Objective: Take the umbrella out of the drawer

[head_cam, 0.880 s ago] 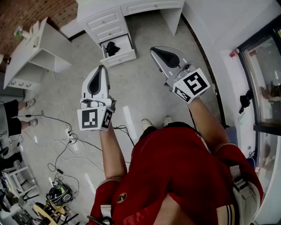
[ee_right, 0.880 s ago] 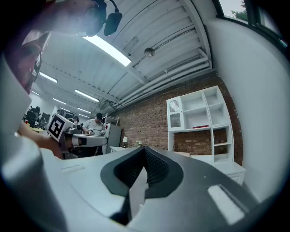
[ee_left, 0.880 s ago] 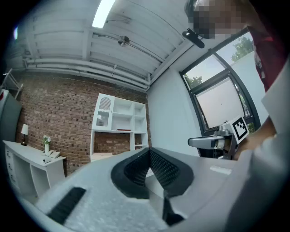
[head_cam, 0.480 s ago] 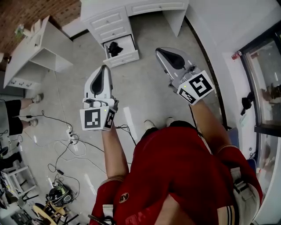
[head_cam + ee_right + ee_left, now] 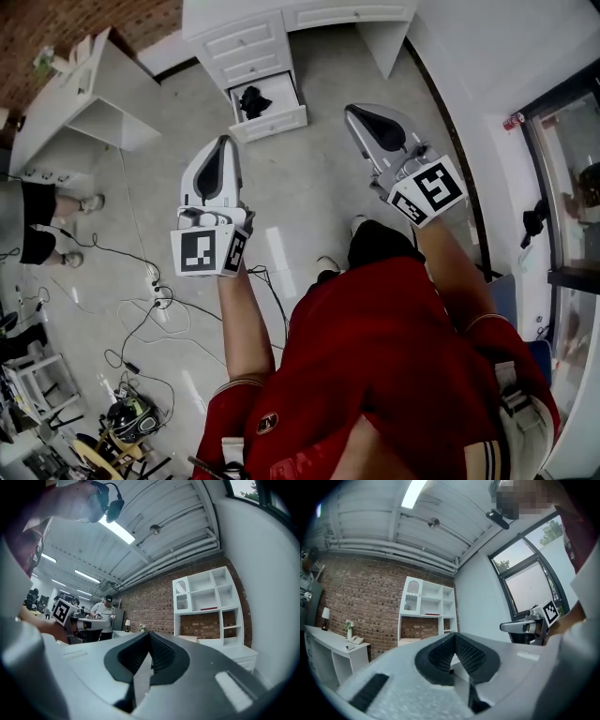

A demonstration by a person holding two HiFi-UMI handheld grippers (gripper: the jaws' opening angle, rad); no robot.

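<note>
Grey left gripper (image 5: 223, 142): jaws pressed together and empty. Its own view shows the ribbed black pads (image 5: 468, 654) meeting at the tip.
Right gripper (image 5: 357, 112): jaws also together and empty, with its pads (image 5: 161, 654) closing to a point. It is held level, apart from the left gripper.
Each other: each gripper view catches the other gripper off to one side with its marker cube (image 5: 63, 611).
Wearer: only the head view shows the red shirt (image 5: 394, 366) and both forearms, which reach forward over the floor (image 5: 309, 178).
Umbrella (image 5: 253, 99): black and folded, lying inside the open drawer (image 5: 272, 123). It is well apart from both grippers and ahead of them.
Drawer: pulled out from the foot of the white desk (image 5: 246, 39). Only the head view shows it and the umbrella; both gripper views look above them.
Cables (image 5: 141, 300): strewn on the floor to the left, seen in the head view alone.
Shelf (image 5: 426, 616): white, against a brick wall (image 5: 361, 597). Both gripper views show it upright, open compartments and all.
Ceiling: its strip lamp (image 5: 414, 491) appears only in the gripper views.
Window (image 5: 529, 585): large with a dark frame, seen in the left gripper view.
Bystanders: the head view shows bare legs (image 5: 47, 220) at the left edge. The right gripper view shows a person in a cap (image 5: 105, 611) standing behind the left gripper.
</note>
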